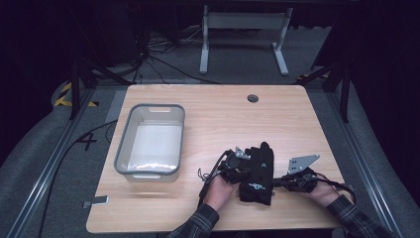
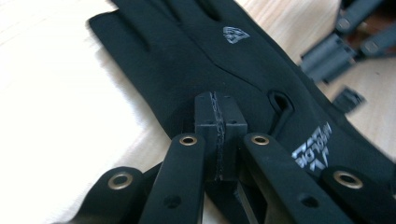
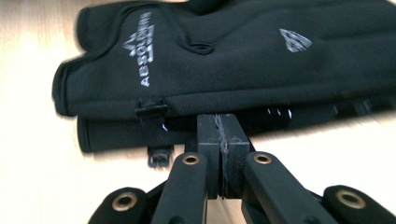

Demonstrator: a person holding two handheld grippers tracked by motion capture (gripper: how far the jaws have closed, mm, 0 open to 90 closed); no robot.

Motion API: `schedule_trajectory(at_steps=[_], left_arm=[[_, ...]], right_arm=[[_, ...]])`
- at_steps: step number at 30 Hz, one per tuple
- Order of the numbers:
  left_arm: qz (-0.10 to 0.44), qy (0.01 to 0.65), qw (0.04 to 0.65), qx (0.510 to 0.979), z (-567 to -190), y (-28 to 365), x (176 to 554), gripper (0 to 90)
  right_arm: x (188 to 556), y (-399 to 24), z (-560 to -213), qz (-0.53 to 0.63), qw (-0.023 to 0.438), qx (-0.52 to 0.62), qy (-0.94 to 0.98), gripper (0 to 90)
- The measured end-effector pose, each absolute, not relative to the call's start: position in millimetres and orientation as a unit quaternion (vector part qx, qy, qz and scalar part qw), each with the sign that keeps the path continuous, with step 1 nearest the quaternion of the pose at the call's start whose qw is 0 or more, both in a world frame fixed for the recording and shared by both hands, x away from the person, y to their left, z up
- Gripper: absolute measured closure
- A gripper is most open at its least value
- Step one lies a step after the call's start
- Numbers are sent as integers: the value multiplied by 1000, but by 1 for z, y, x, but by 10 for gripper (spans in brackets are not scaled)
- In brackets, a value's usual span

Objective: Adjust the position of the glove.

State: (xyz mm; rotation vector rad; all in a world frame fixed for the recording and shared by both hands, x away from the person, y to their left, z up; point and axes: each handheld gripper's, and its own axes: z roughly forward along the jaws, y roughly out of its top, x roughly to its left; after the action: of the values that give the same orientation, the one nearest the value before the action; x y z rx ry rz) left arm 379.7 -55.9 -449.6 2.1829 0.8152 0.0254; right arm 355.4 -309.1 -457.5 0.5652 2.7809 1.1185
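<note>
Left gripper point(image 1: 236, 166): jaws closed together, resting at the gloves' left edge, holding nothing.
Right gripper point(image 1: 280, 182): jaws closed, tips at the gloves' right edge, empty.
Gloves point(image 1: 258, 173): black pair, stacked flat, near right of table.
Step advice: open wide first, then pinch both layers at the cuff.
Table point(image 1: 218, 114): pale wood.
Bin point(image 1: 151, 141): grey, left, well apart.
Room: dark, cables on the far floor.

Light wood worktop point(image 1: 218, 114) w/ rounded corners and a round grommet hole point(image 1: 253, 98) near its far edge. On it, left of centre: an empty grey bin point(image 1: 125, 139), white inside. Near the front edge, right of centre: black gloves point(image 1: 257, 173) stacked flat, printed w/ white logos; a small grey tab point(image 1: 97, 201) sits at the front left corner.
</note>
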Motion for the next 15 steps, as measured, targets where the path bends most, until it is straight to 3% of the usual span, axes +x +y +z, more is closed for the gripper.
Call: schedule_trajectory(at_steps=[15], left_arm=[[16, 320, 391, 863, -445, -55, 403, 894]], right_arm=[[360, -283, -459, 372, 40, 164, 913, 898]])
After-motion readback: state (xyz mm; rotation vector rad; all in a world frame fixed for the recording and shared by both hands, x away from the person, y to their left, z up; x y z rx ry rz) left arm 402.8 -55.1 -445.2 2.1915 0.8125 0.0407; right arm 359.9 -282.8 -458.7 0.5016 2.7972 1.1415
